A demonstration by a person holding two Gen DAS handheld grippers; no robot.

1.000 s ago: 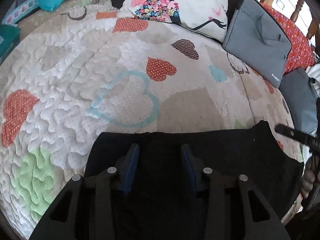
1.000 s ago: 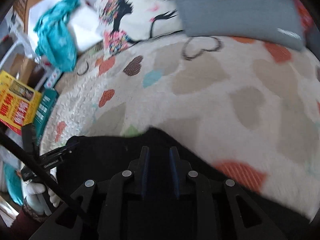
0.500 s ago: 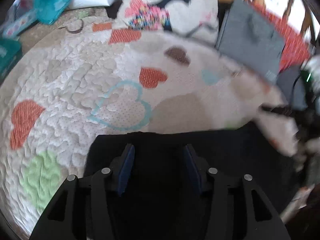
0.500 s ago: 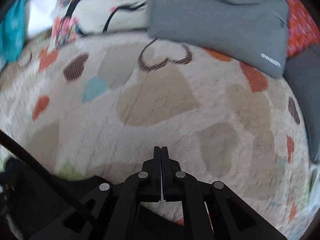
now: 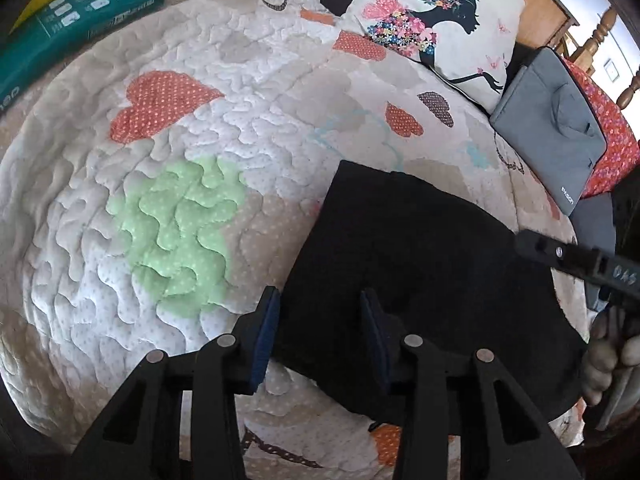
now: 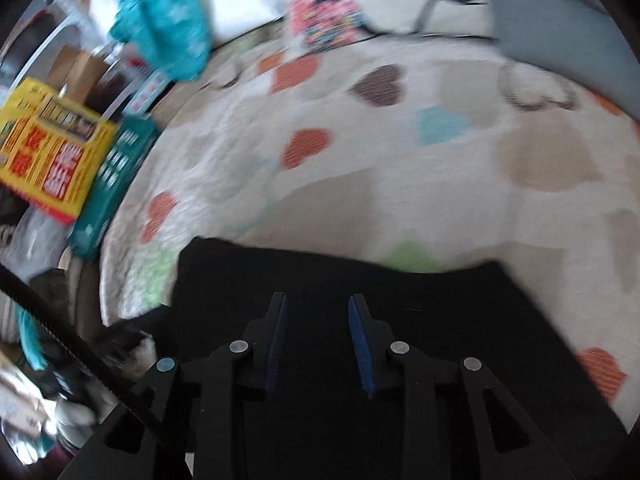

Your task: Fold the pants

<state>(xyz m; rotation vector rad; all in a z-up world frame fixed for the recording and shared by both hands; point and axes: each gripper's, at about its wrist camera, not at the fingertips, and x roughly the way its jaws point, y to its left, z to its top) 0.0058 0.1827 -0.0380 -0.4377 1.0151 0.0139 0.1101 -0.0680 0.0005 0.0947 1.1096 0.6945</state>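
Observation:
The black pants (image 5: 420, 264) lie folded into a flat dark rectangle on the heart-patterned quilt (image 5: 168, 168). My left gripper (image 5: 320, 312) is open over the pants' near left edge, its left finger above the quilt, nothing between its blue pads. My right gripper shows at the right of the left wrist view (image 5: 576, 260). In the blurred right wrist view the pants (image 6: 360, 280) fill the lower half, and my right gripper (image 6: 318, 320) is open and empty above them.
A floral cushion (image 5: 432, 28) and a grey laptop bag (image 5: 560, 132) lie at the far right of the bed. A teal pack (image 5: 60, 32) lies far left. A yellow box (image 6: 44, 160) and a teal cloth (image 6: 164, 28) sit beyond the quilt's left edge.
My right gripper was shut half a second ago and has opened, swinging back left over the pants. My left gripper has shifted left, so the pants now lie to its right.

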